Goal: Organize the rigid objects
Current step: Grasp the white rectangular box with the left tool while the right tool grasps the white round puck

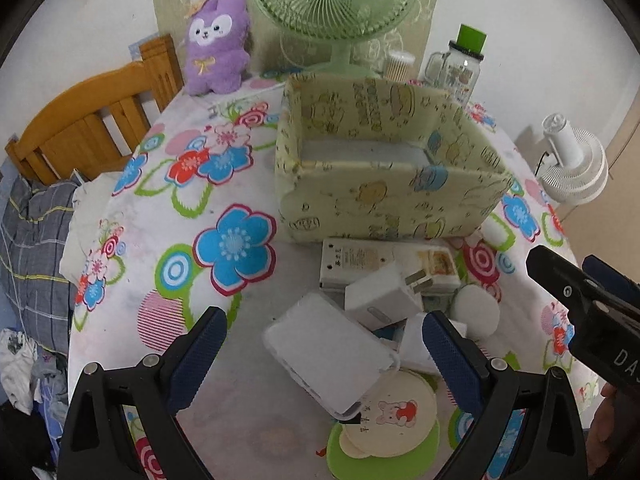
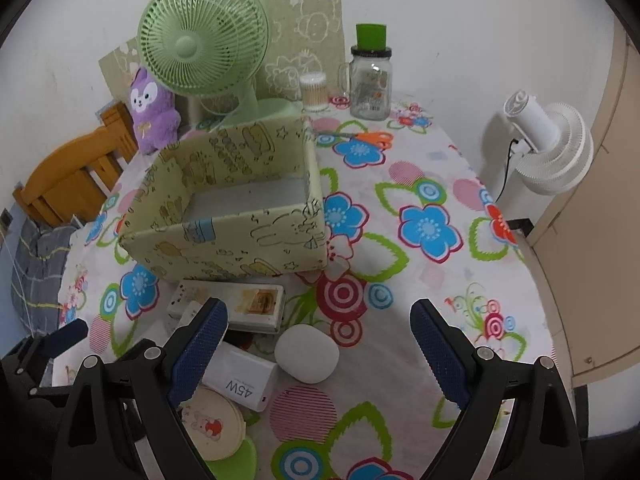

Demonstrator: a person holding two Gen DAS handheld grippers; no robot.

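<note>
The patterned storage box sat mid-frame on the counter. Below it, lower left, lay a white charger marked "45W". Both the left tool and right tool gaped apart, gripping nothing.

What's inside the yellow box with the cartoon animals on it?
Nothing that shows. The yellow box has its top open, and only a bare pale floor is visible inside. The near wall hides the front strip of the floor, so something small and flat could lie there unseen.
</note>
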